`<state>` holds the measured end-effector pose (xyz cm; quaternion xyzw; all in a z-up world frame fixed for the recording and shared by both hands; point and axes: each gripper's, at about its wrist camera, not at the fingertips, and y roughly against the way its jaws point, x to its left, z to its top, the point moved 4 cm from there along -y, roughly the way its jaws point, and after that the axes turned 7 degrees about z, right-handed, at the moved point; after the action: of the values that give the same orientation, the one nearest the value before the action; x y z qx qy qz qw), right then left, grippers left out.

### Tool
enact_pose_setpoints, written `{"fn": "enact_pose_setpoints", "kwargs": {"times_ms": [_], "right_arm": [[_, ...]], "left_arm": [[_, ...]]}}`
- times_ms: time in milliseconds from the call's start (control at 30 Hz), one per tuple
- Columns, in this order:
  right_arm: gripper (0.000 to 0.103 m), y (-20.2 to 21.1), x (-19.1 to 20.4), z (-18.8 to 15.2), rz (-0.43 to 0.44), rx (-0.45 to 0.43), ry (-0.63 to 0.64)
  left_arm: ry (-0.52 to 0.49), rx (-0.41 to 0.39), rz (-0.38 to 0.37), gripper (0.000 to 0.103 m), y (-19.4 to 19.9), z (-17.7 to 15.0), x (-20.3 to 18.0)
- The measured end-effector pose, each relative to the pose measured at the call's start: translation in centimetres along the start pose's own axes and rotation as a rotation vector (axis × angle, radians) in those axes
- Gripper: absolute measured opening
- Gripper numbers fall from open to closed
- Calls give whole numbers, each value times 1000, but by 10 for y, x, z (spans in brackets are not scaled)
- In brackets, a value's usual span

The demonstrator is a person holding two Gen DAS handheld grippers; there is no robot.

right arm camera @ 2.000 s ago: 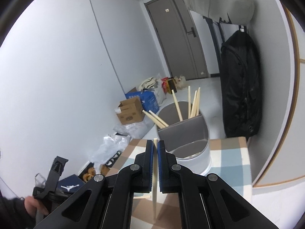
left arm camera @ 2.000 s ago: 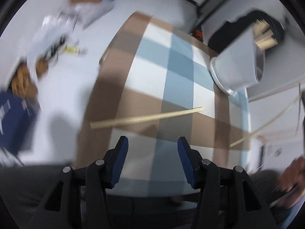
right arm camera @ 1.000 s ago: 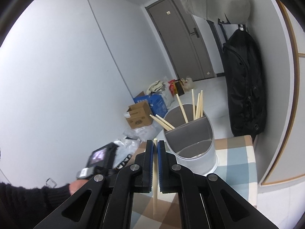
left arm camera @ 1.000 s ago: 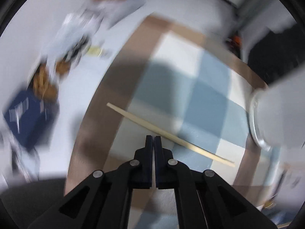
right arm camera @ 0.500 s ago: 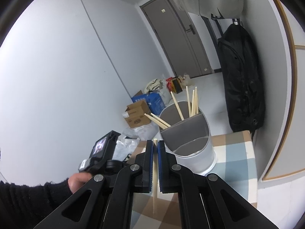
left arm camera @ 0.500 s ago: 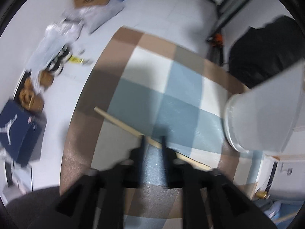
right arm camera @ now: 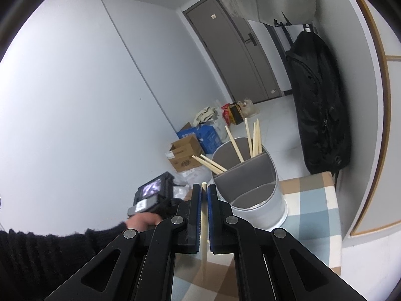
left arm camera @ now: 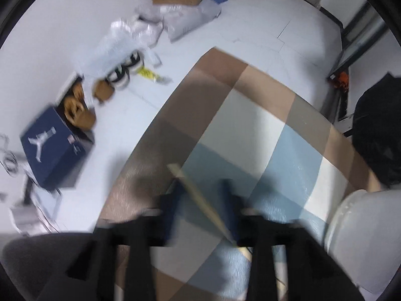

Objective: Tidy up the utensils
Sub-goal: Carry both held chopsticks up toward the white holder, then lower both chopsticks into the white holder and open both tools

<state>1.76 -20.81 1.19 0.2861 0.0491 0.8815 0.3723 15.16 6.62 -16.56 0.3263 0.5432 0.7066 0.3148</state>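
while each hand-held gripper (right arm camera: 204, 188) clamps a chopstick (right arm camera: 204, 223), open checked cloth (left arm camera: 295, 155) toward its floor-side edge.

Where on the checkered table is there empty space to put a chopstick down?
The checkered tablecloth is bare across its far corner and middle, between the floor-side edge and the white utensil holder. In the right wrist view, the strip right of the holder is free too. It is crowded by the left gripper, where a chopstick lies.
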Motion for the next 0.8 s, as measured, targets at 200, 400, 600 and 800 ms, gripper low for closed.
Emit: {"fn": "enact_pose_setpoints", "kwargs": {"times_ms": [200, 400, 600, 800], "right_arm": [[4, 1, -7, 2, -4, 3, -13], [4, 4, -14, 4, -18, -6, -28], [4, 6, -8, 3, -36, -18, 9], [4, 4, 5, 3, -66, -13, 62]], "left_arm": [[-127, -133, -22, 1, 8, 3, -19], [-242, -370, -138, 1, 62, -7, -12], [-305, -576, -250, 1, 118, -51, 20], [-305, -676, -352, 1, 171, -74, 21]]}}
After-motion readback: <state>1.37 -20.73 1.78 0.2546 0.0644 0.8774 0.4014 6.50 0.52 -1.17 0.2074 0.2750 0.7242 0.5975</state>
